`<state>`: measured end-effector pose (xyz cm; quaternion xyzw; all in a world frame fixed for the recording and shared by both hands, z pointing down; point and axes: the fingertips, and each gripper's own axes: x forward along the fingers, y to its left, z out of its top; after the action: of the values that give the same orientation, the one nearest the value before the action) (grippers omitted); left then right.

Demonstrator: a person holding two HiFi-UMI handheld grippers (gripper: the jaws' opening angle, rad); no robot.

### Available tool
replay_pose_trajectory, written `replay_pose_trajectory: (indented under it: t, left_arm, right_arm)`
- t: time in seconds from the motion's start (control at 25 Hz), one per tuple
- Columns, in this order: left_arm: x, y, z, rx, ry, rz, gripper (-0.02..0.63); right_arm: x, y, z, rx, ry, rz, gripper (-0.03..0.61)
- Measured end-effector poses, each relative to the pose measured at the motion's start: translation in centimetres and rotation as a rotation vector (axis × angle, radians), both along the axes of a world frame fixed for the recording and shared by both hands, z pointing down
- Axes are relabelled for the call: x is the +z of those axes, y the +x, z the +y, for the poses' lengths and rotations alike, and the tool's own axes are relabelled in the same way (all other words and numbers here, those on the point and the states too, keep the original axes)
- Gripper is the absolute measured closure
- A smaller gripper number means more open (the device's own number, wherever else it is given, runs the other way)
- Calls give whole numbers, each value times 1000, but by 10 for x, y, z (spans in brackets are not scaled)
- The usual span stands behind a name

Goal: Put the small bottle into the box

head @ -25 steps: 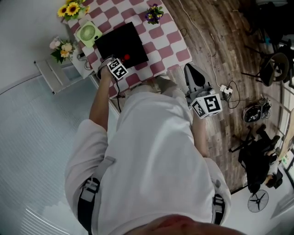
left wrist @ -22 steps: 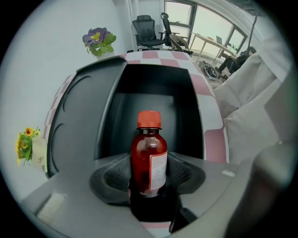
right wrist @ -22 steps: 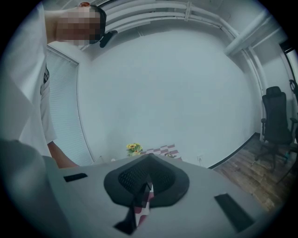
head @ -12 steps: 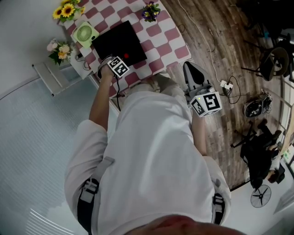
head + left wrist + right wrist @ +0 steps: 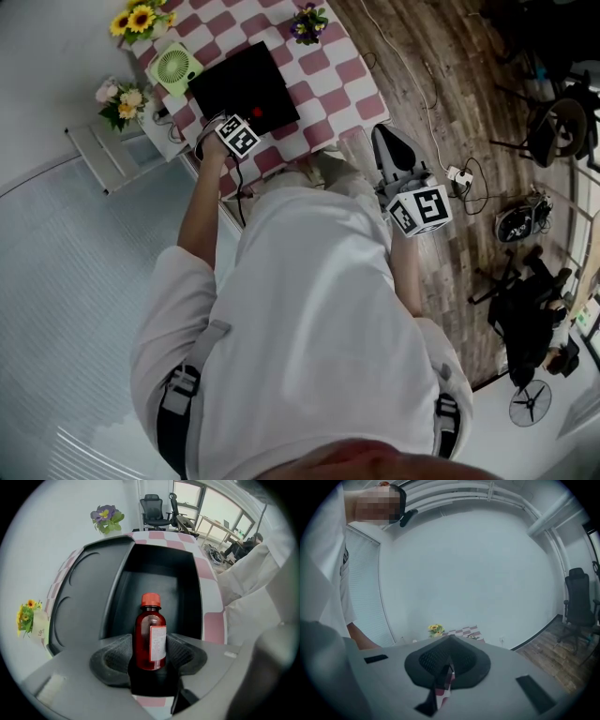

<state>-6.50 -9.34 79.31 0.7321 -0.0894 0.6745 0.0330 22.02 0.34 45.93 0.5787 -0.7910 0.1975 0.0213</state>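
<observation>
A small brown bottle (image 5: 150, 639) with a red cap and a white label stands upright between the pads of my left gripper (image 5: 149, 656), which is shut on it. It hangs over the near edge of an open black box (image 5: 154, 588) with its lid (image 5: 82, 602) laid open to the left. In the head view the left gripper (image 5: 225, 127) sits at the near side of the black box (image 5: 239, 84), and the red cap (image 5: 258, 113) shows over it. My right gripper (image 5: 394, 150) is shut and holds nothing, off the table's right, pointing at the wall.
The box lies on a pink-and-white checked table (image 5: 328, 75). A green fan (image 5: 176, 66), sunflowers (image 5: 139, 17) and a purple flower pot (image 5: 309, 21) stand around it. Wooden floor with cables and chairs lies to the right.
My left gripper with the bottle has shifted slightly toward the box. The right gripper has barely moved.
</observation>
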Motion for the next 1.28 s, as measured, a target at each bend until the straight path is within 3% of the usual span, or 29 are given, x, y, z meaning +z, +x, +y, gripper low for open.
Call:
replay_pose_trajectory:
  t: [0.32,0.52,0.72,0.92,1.16,1.28]
  left_arm:
    - [-28,-9,0,-58,17,62,387]
    - [-53,-10,-1,-139,48,146,391]
    - [-85,-10,0,-245,68,261,408]
    - [-126,-12,4,-407,84,435,465]
    - [-175,-29,11,-557,170,589,549]
    - [-209,-36,14,-606,255,669,586]
  right_arm:
    - [-1,-11,-5,-47,10,-2,575]
    - [-6,-24,-14,-98,29,-4,575]
    - [-9,-43,-24,-164,46,-4,575]
    - [-12,-66,-34,-236,59,-16,575]
    - [-14,-100,-46,-344,66,-26,575]
    - [-15,-118,-53,-407,73,-29,575]
